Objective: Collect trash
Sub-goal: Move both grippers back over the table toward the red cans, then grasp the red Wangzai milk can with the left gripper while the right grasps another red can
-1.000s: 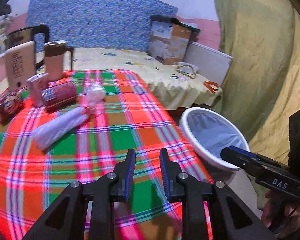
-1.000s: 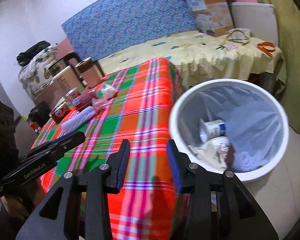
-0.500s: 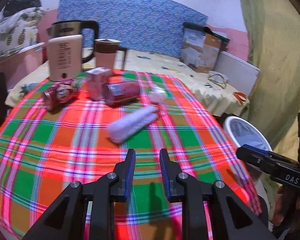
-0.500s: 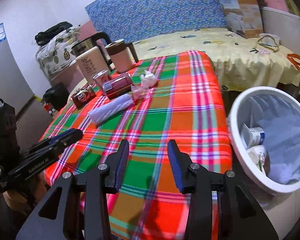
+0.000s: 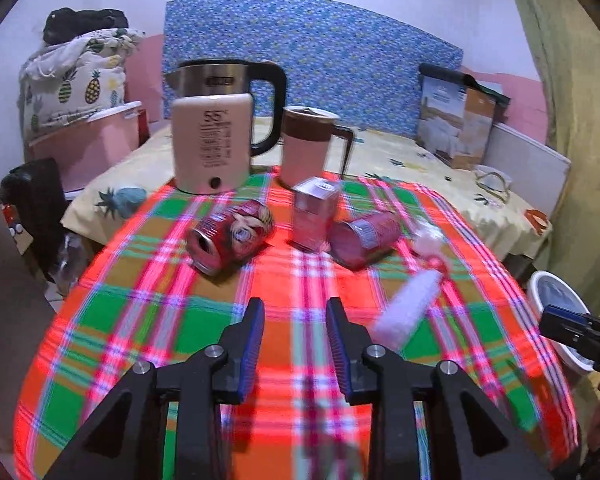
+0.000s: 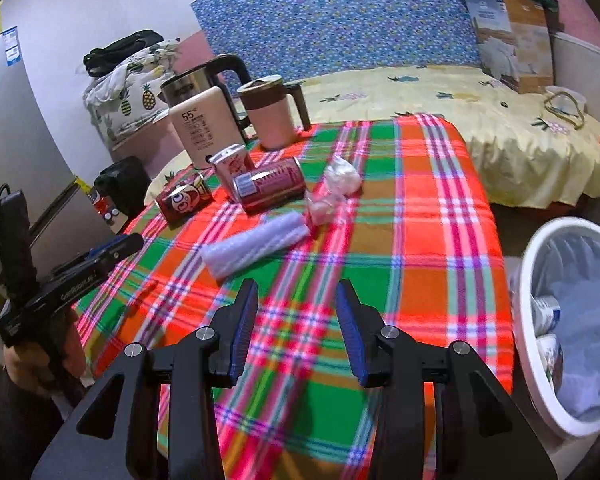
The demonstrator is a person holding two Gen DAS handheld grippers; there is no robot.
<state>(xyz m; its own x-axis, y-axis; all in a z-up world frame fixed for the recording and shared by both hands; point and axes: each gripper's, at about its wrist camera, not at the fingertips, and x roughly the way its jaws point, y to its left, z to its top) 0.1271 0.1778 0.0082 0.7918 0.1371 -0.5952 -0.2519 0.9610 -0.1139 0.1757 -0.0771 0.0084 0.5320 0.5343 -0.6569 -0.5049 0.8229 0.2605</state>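
Observation:
Trash lies on the plaid tablecloth [image 5: 140, 312]: a crushed red can [image 5: 230, 238], a small pink carton [image 5: 314, 212], a second red can [image 5: 364, 238] on its side, a white foam roll [image 5: 406, 306] and crumpled plastic wrappers [image 6: 336, 184]. The same items show in the right wrist view: red can [image 6: 184, 202], carton [image 6: 230, 166], second can [image 6: 270, 186], foam roll [image 6: 256, 246]. My left gripper [image 5: 295, 334] is open and empty above the cloth, short of the cans. My right gripper [image 6: 296, 320] is open and empty near the table's front. The white trash bin [image 6: 540, 264] stands right of the table and holds cups.
A cream kettle [image 5: 212, 148] and a pink mug [image 5: 306, 148] stand at the table's far edge. A bed with yellow sheet [image 6: 480, 120] and a cardboard box [image 6: 512, 36] lie behind. A fridge [image 6: 12, 152] stands at the left.
Both grippers have swung left from the bin toward the table. The cans and carton now lie straight ahead of the left gripper. Both stay open.

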